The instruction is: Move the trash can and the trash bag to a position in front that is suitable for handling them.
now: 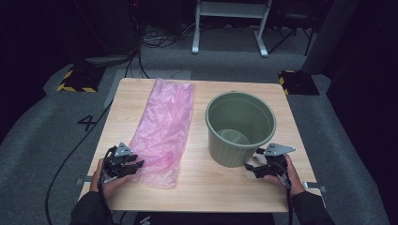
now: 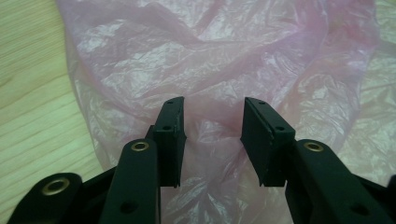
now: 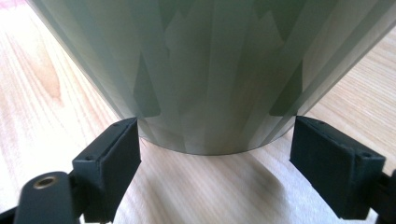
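A crumpled pink plastic bag (image 1: 164, 126) lies flat along the left half of the wooden table (image 1: 211, 187). My left gripper (image 1: 138, 165) sits at the bag's near left corner. In the left gripper view the jaws (image 2: 212, 116) stand partly apart over the pink film (image 2: 224, 56), which shows in the gap between the pads. A green plastic bucket (image 1: 225, 150) stands upright on the right half of the table. My right gripper (image 1: 252, 159) is at its near right side. In the right gripper view the jaws (image 3: 215, 140) stand wide, flanking the bucket's base (image 3: 210, 70).
The table sits on grey carpet with black cables (image 1: 70, 154) trailing off to the left. Yellow-and-black striped stand bases (image 1: 77, 79) flank the far corners, and a white frame (image 1: 230, 28) stands behind. Bare wood (image 1: 220, 183) runs along the near edge between my hands.
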### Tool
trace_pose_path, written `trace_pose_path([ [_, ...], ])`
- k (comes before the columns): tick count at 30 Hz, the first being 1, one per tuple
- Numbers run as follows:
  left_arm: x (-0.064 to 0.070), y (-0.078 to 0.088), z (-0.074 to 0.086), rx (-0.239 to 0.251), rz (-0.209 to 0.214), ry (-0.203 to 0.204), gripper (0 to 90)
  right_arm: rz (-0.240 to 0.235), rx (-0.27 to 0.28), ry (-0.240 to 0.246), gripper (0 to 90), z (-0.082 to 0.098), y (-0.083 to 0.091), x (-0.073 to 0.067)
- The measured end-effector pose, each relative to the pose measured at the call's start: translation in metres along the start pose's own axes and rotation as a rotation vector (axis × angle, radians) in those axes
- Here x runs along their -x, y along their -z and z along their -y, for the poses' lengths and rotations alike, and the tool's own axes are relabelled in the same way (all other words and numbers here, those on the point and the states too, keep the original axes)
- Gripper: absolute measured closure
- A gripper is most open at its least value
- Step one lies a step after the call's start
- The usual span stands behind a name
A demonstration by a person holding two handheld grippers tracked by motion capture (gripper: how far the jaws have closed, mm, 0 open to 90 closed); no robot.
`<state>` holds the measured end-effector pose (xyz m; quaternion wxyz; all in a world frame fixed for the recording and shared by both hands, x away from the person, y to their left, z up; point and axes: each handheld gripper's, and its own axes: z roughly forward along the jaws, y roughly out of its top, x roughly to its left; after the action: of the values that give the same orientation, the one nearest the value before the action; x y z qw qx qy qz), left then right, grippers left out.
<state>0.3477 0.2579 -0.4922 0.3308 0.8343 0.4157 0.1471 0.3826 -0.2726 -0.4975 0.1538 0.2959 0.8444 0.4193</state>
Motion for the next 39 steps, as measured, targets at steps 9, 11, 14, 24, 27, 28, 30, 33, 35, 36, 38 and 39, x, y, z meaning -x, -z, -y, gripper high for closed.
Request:
trace_pose_path([
  [9,0.042,-0.015,-0.017,-0.024,0.065,-0.097,58.9,0.022,-0.006,0.006,17.4,-0.008,-0.014,0.001],
  [11,0.050,-0.018,-0.020,-0.023,0.080,-0.113,59.6,0.025,-0.009,0.007,17.9,-0.011,-0.016,0.002],
  [14,0.061,-0.023,-0.024,-0.014,0.099,-0.128,60.0,0.027,-0.002,0.001,18.4,-0.014,-0.020,0.003],
  [24,0.103,-0.036,-0.034,0.001,0.169,-0.181,57.8,0.021,0.022,-0.032,19.0,-0.018,-0.017,-0.002],
  [27,0.112,-0.039,-0.035,0.004,0.165,-0.197,53.7,-0.014,0.037,-0.050,18.7,-0.018,-0.013,-0.006],
  [28,0.114,-0.039,-0.036,-0.002,0.165,-0.205,52.7,-0.024,0.041,-0.048,18.1,-0.018,-0.012,-0.009],
  [30,0.115,-0.037,-0.037,-0.012,0.169,-0.224,47.2,-0.025,0.041,-0.043,17.7,-0.019,-0.011,-0.016],
  [33,0.114,-0.032,-0.038,0.005,0.170,-0.216,40.9,-0.007,0.036,-0.020,22.7,-0.020,-0.009,-0.023],
  [35,0.111,-0.023,-0.039,0.051,0.184,-0.211,36.0,-0.007,0.056,-0.030,23.7,-0.020,-0.006,-0.028],
  [36,0.107,-0.013,-0.040,0.082,0.196,-0.206,34.8,-0.012,0.058,-0.023,24.0,-0.018,-0.004,-0.031],
  [38,0.101,-0.003,-0.040,0.103,0.187,-0.213,32.8,-0.022,0.065,-0.021,24.8,-0.017,-0.001,-0.033],
  [39,0.101,-0.003,-0.040,0.103,0.187,-0.213,32.8,-0.022,0.065,-0.021,24.8,-0.017,-0.001,-0.033],
])
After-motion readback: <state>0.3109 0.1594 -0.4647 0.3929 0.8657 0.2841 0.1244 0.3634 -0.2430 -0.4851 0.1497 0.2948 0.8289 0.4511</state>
